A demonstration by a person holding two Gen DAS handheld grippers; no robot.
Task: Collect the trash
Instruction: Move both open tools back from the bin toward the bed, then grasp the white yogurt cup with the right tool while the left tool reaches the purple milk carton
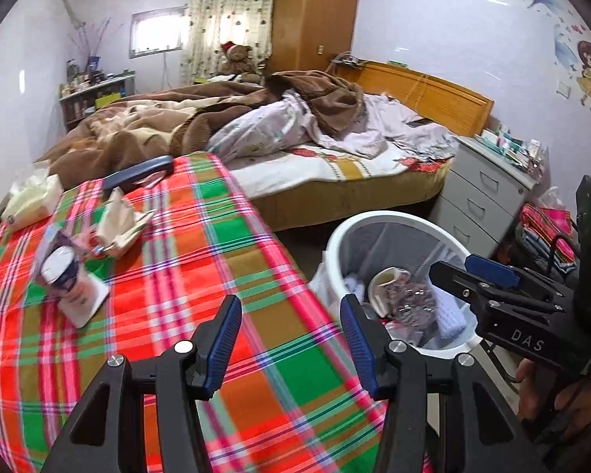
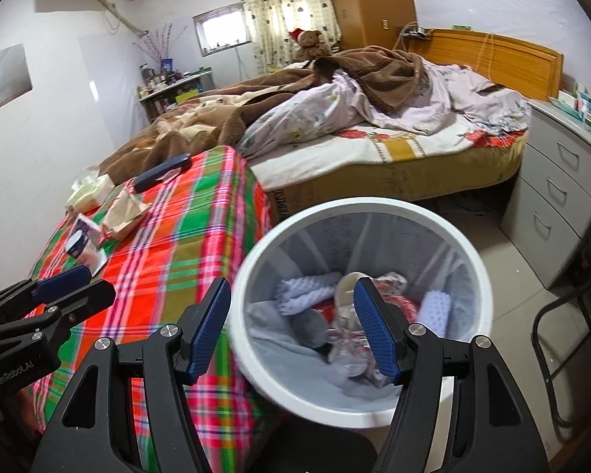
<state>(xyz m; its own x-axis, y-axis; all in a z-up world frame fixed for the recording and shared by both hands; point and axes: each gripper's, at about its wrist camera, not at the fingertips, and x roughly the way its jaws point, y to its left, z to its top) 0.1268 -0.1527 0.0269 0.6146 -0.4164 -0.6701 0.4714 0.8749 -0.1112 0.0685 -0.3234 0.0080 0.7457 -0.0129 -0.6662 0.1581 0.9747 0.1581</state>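
On the plaid-covered table (image 1: 185,260) a white paper cup (image 1: 65,276) lies on its side on a flat wrapper, and a crumpled paper (image 1: 118,220) lies just behind it. My left gripper (image 1: 291,339) hovers over the table's near edge, open and empty, well short of the cup. To its right, my right gripper (image 2: 291,327) is open and empty above the white trash bin (image 2: 358,205), which holds cloths, a cup and wrappers. In the right wrist view the cup (image 2: 82,248) and crumpled paper (image 2: 124,213) lie beyond the left gripper (image 2: 94,283). The right gripper (image 1: 453,266) shows over the bin (image 1: 332,252).
A tissue pack (image 1: 31,201) and a dark blue case (image 1: 138,173) lie at the table's far end. Behind stands an unmade bed (image 1: 335,181) with a brown blanket. A grey drawer unit (image 2: 559,197) and a chair frame (image 2: 563,339) flank the bin on the right.
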